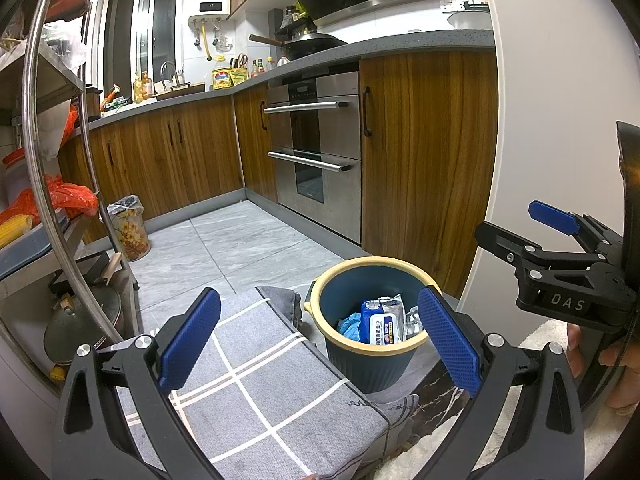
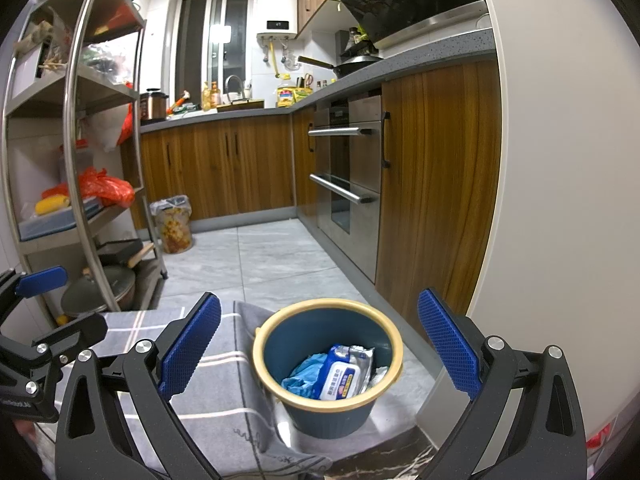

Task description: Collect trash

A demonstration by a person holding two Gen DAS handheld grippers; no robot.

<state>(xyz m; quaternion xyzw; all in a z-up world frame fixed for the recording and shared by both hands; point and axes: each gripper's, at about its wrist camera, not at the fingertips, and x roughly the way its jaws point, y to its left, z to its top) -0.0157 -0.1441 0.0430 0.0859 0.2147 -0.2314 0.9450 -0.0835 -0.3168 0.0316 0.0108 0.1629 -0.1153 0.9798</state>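
Grey tiled floor fills the middle of the frame; a blue bin stands at lower centre beside a grey checked mat, a floral lined bin at left

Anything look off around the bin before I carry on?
Only the grey mat: its edge is rumpled and folded against the bin. The wipes pack and blue wrapper lie inside; nothing spilled.

Left tongs and right tongs gape wide, seemingly empty, side by side.
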